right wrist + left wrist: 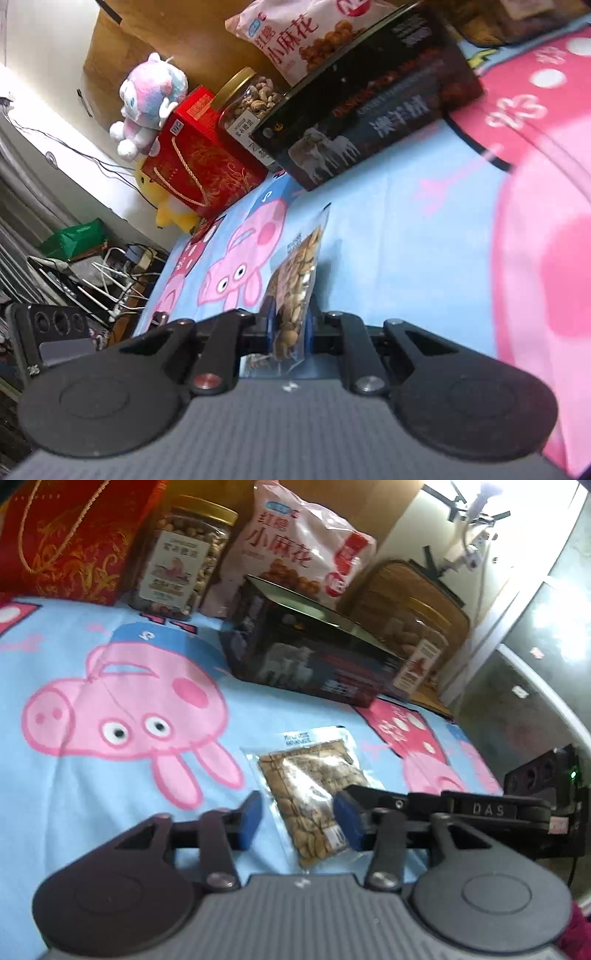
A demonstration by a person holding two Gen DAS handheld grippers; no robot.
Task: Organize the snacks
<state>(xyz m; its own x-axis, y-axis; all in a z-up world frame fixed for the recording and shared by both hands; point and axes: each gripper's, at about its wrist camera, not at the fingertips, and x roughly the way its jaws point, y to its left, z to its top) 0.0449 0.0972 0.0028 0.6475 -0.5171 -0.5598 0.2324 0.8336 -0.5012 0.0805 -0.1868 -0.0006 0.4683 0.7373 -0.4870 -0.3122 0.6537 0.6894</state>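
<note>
Left wrist view: left gripper [301,821] held low over the blue cartoon-pig sheet [110,768], blue pads [251,818] spread wide, nothing between them. Beyond and between those pads, a clear packet of nuts [314,794], gripped at its near right edge by the right gripper [349,823], which enters from the right side.

Right wrist view: right gripper [290,325] rolled sideways, jaws closed tight on the packet of nuts [295,280], packet standing on edge between the fingers, raised above the sheet [406,240].

Open stretch of sheet ahead and to the left of the packet; far side lined with goods. Dark rectangular box [314,653] nearest, glossy, printed with pale animals. Behind it a pink crinkled snack bag [295,546], leaning upright. Left of that a clear round jar [181,561] with a gold lid, full of nuts. Further left a red gift box [62,535] with gold pattern and cord handle. Right of the dark box, a second clear jar [417,642], blurred. Bed edge on the right, white frame beyond.

Packet: transparent film, flat, lumpy with tan nuts, white label at one end.
</note>
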